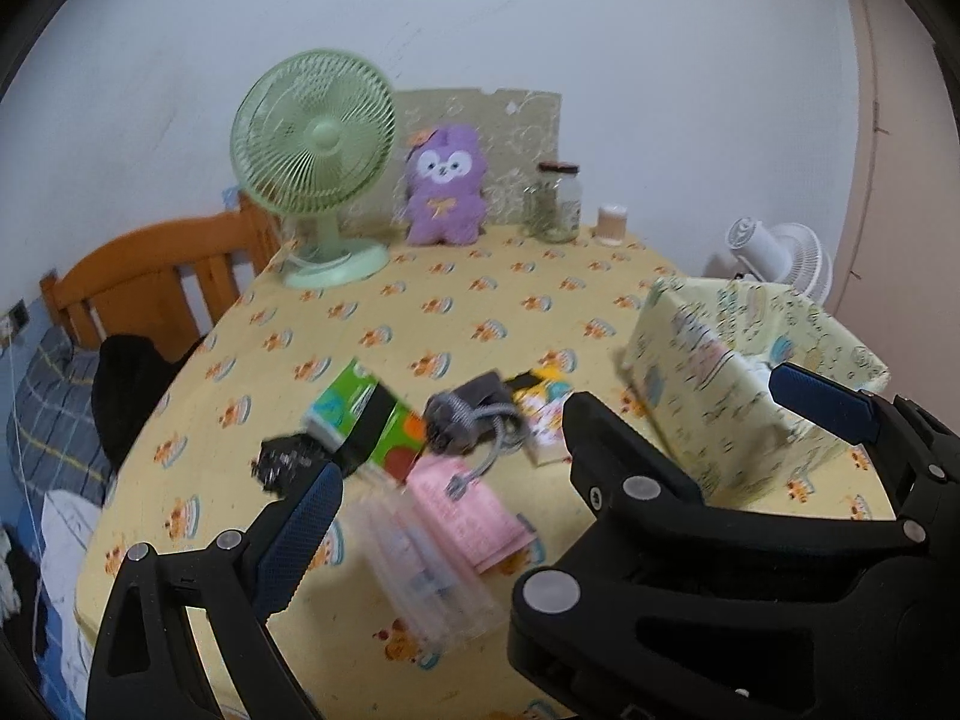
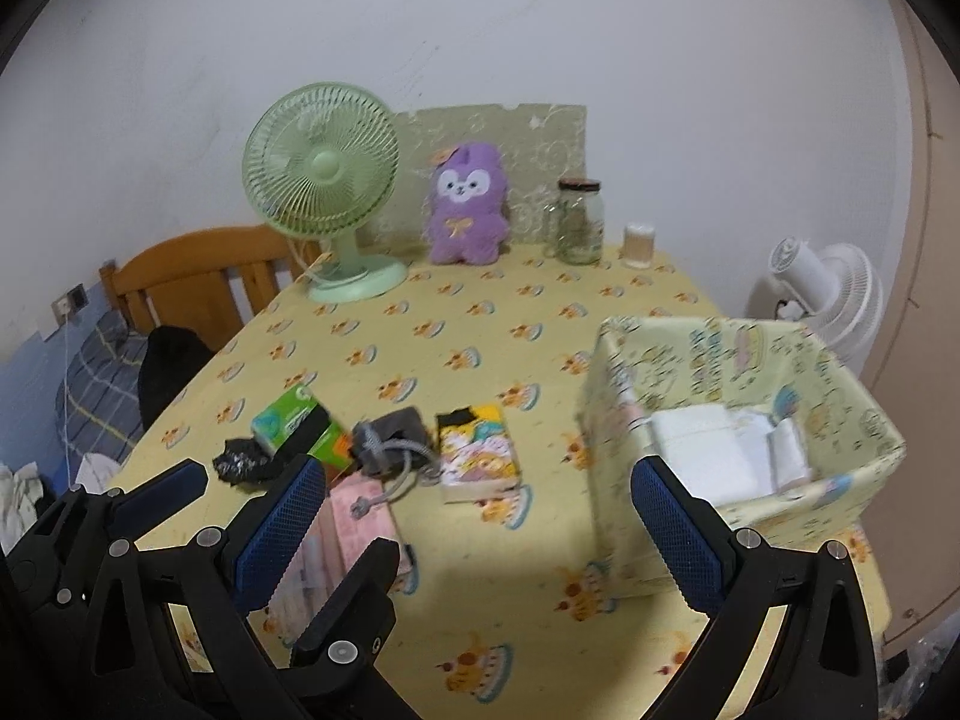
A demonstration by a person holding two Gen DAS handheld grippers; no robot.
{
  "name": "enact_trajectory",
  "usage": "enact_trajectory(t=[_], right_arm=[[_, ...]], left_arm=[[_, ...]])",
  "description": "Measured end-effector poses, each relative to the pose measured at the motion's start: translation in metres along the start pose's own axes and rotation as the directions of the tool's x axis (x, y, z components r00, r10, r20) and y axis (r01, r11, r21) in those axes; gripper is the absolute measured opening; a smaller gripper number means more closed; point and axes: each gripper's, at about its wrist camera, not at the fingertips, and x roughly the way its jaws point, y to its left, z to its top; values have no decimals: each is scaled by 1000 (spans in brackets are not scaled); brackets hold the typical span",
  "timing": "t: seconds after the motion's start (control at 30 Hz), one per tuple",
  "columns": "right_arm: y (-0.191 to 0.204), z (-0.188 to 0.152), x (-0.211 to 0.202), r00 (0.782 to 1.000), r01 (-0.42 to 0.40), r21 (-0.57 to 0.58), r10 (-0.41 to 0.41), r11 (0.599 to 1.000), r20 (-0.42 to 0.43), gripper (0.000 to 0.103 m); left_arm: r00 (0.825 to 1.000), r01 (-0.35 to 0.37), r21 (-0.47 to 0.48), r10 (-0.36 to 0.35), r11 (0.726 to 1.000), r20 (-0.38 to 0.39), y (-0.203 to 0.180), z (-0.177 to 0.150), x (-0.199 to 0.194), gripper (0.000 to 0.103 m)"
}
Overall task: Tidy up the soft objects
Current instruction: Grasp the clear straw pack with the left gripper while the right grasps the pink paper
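Note:
Both grippers hang open over the near table edge with their fingers interleaved. My left gripper (image 1: 462, 474) (image 2: 291, 510) holds nothing, and neither does my right gripper (image 2: 480, 468) (image 1: 678, 390). Just beyond them lies a cluster: a green tissue pack (image 1: 360, 414) (image 2: 294, 420), a crumpled black bag (image 1: 282, 456) (image 2: 240, 462), a grey drawstring pouch (image 1: 468, 414) (image 2: 390, 438), a cartoon tissue pack (image 2: 480, 444) and a pink pack (image 1: 468, 504) (image 2: 360, 516). A fabric basket (image 2: 606, 420) (image 1: 708, 396) at the right holds white folded items (image 2: 708, 450). A purple plush (image 2: 468, 204) sits at the back.
A green desk fan (image 2: 324, 180), a glass jar (image 2: 579, 222) and a small cup (image 2: 639, 246) stand along the far edge by the wall. A white fan (image 2: 828, 288) is behind the basket. A wooden headboard (image 2: 192, 282) and bedding lie left of the table.

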Motion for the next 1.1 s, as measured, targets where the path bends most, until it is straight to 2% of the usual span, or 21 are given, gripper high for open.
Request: enact_trajectory(t=[0.1,0.37,0.7,0.8,0.93,0.97,1.0,1.1], right_arm=[[7,-6,8,1000,-9,-9,9,1000,-1,103],[22,-24,39,997,-38,-27,36,999,-64,103],[26,-39,71,989,-32,-26,28,999,-143,103],[25,-41,76,987,-28,-24,23,999,-158,103],[25,-43,82,985,-22,-33,16,999,-173,103],[25,-43,82,984,-27,-30,22,999,-174,103],[25,-43,83,984,-39,-23,35,999,-175,103],[28,-42,85,983,-45,-24,40,999,-177,103]], left_arm=[[1000,-3,-38,2,999,-23,11,-9,9,98],[994,-54,-63,48,997,-94,26,-27,31,98],[987,-47,-92,32,995,-158,34,-41,56,96],[987,-46,-99,29,994,-159,34,-42,61,89],[985,-33,-115,12,993,-173,37,-43,67,65],[986,-27,-112,8,993,-168,37,-43,66,53],[988,-28,-107,11,994,-154,36,-42,63,46],[989,-36,-95,21,995,-146,37,-41,62,39]])
